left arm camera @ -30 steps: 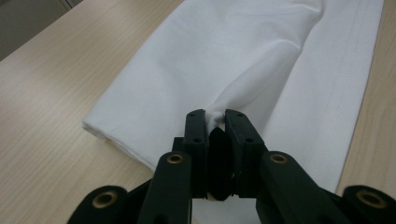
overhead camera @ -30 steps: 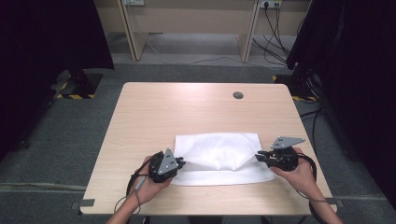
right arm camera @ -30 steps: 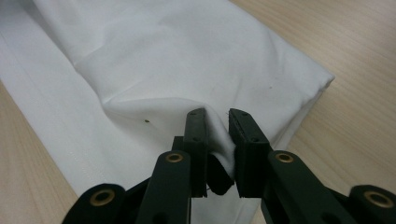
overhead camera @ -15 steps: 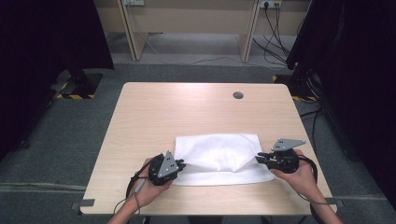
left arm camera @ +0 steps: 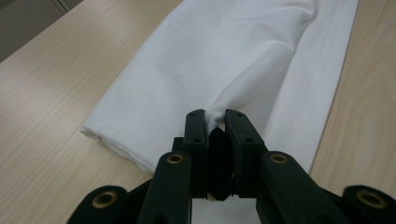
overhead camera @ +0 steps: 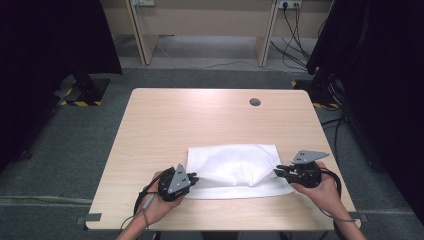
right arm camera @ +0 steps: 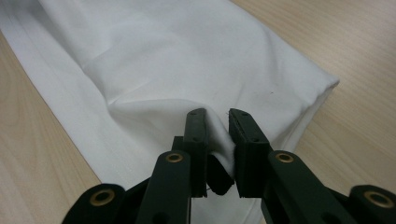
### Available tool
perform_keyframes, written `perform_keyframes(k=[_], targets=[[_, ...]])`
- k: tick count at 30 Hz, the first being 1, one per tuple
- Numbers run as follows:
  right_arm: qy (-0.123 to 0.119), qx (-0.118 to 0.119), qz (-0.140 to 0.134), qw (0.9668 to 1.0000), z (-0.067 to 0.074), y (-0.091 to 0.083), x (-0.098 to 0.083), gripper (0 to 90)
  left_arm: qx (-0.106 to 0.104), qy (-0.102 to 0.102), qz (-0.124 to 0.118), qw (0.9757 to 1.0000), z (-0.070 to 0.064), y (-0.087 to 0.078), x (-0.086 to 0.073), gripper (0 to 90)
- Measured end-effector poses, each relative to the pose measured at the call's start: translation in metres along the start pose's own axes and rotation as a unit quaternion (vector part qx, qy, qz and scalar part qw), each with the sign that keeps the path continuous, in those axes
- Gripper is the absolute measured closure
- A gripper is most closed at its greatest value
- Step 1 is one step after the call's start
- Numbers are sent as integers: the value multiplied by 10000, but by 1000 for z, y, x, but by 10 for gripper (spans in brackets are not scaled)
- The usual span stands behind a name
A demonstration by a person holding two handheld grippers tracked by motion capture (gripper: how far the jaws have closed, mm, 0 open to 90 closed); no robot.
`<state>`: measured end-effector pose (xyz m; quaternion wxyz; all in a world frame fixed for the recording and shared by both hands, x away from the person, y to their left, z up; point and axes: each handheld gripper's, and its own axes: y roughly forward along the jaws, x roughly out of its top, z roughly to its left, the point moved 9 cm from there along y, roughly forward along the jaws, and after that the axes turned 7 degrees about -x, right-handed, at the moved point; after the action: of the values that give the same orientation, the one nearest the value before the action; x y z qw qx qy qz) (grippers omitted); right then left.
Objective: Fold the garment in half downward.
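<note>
2 tools, left tool [overhead camera: 194,177] and right tool [overhead camera: 278,171], each pinch the white cloth [overhead camera: 235,162] between them

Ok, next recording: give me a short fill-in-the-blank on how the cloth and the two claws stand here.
1. The folded cloth on the table is ____ in colour.
2. The left claw is shut on a pinch of the ____.
3. The right claw grips the cloth at the end opposite the ____ claw.
4. The small round hole in the tabletop lies on the ____ side of the cloth from the person.

Missing words: white; cloth; left; far
</note>
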<state>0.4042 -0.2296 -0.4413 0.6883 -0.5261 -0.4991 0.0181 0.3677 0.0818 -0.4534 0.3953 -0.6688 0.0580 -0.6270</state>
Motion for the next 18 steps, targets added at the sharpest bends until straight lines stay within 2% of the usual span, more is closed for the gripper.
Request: perform_keyframes(k=[18], targets=[[15, 55, 8, 10000, 4, -5, -4, 780, -23, 33, -12, 10000, -5, -5, -1, 787]])
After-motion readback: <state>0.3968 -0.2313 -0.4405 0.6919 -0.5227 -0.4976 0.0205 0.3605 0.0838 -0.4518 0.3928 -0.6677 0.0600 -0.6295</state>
